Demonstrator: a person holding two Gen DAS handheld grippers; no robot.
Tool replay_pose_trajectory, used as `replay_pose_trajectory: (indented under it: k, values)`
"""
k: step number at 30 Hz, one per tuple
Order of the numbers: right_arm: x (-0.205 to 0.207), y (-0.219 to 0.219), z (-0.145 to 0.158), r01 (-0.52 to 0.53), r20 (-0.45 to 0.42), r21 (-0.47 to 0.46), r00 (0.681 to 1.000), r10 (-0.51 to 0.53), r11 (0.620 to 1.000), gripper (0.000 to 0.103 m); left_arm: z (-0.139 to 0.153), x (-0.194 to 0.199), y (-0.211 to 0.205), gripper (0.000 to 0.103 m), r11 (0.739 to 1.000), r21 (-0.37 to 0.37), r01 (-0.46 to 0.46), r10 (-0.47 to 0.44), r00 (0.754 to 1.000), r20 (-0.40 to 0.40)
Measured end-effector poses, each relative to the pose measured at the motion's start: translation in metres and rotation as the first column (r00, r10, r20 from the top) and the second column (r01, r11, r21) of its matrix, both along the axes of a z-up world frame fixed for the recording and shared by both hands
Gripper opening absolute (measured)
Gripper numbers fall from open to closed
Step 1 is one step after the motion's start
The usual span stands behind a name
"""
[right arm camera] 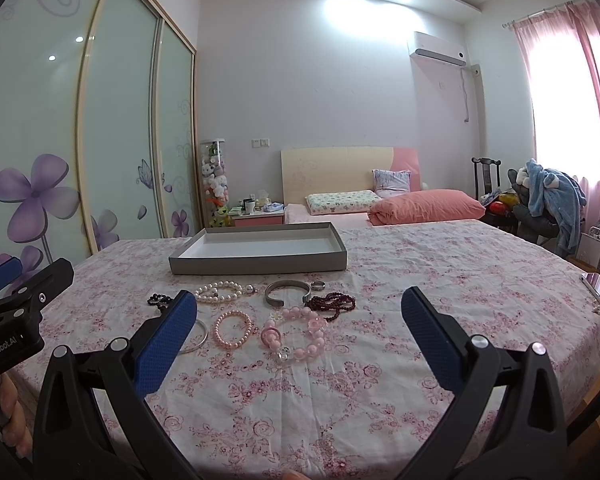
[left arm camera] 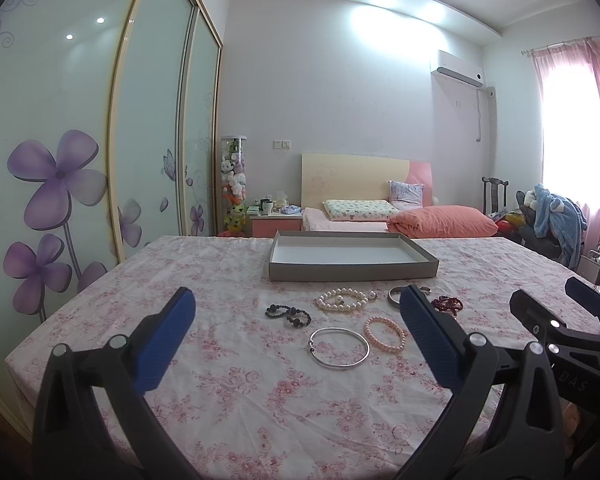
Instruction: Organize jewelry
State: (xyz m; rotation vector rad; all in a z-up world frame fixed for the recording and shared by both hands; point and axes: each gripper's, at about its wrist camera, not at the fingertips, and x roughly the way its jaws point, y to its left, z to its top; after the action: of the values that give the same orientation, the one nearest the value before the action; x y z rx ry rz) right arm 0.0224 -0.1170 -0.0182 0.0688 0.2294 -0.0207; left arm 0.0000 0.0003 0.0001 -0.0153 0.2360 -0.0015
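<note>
Black tongs (left arm camera: pixel 296 334), blue textured pads (right arm camera: pixel 162 344), silver screws, "GenRobot.AI" lettering

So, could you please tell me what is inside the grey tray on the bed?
The grey tray shows only a bare white floor; no jewelry is in it. Its near wall hides the front strip of the floor in both views.

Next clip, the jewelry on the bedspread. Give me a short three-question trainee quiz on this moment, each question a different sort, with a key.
1. True or false: the grey tray already holds a bracelet.
2. Which piece lies nearest the right gripper? A) pearl necklace B) chunky pink bead bracelet C) silver cuff
3. Fill in: the jaws of the left gripper stand ___.

Key: 1 false, the tray is empty; 2 B; 3 open.
</note>
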Motion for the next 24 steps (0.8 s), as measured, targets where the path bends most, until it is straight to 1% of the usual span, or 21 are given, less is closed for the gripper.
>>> replay_pose_trajectory:
  k: [24]
  values:
    - [0.0017,-0.0052,-0.0009,0.0,-0.005,0.003,1.0,0.0,1.0,0.101,0.0001,0.0002,0.0,0.099,1.0,-0.001,-0.001,0.001,1.0,-0.003]
